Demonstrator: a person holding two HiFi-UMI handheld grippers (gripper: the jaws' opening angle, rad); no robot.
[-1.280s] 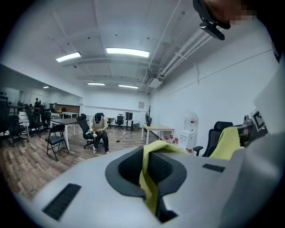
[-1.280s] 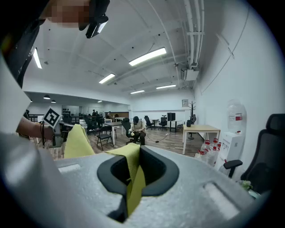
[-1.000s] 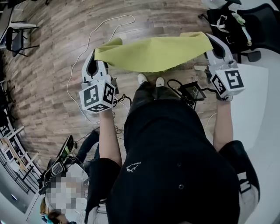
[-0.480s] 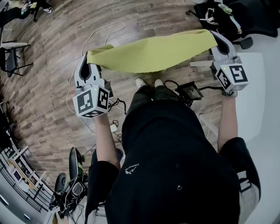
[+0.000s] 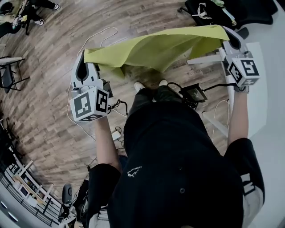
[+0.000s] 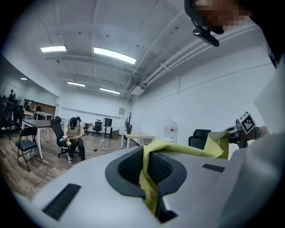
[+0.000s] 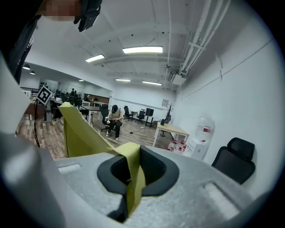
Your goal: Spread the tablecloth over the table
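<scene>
A yellow-green tablecloth (image 5: 156,49) hangs stretched between my two grippers above the wooden floor, its middle sagging in a fold. My left gripper (image 5: 84,60) is shut on the cloth's left corner; in the left gripper view the tablecloth (image 6: 149,182) is pinched between the dark pads of the left gripper (image 6: 148,171). My right gripper (image 5: 229,34) is shut on the right corner, and the tablecloth (image 7: 133,178) runs through the closed jaws of the right gripper (image 7: 136,171). The white table (image 5: 258,89) lies at the right edge of the head view.
A black office chair (image 5: 213,11) stands beyond the table. Cables (image 5: 95,38) trail over the floor, and a black device (image 5: 193,93) sits by my feet. A person sits on a chair (image 6: 71,138) across the room, near desks and a water dispenser (image 7: 202,136).
Both grippers have moved up and apart, the right one farther toward the table. The cloth has risen with them and now folds down in the middle.
</scene>
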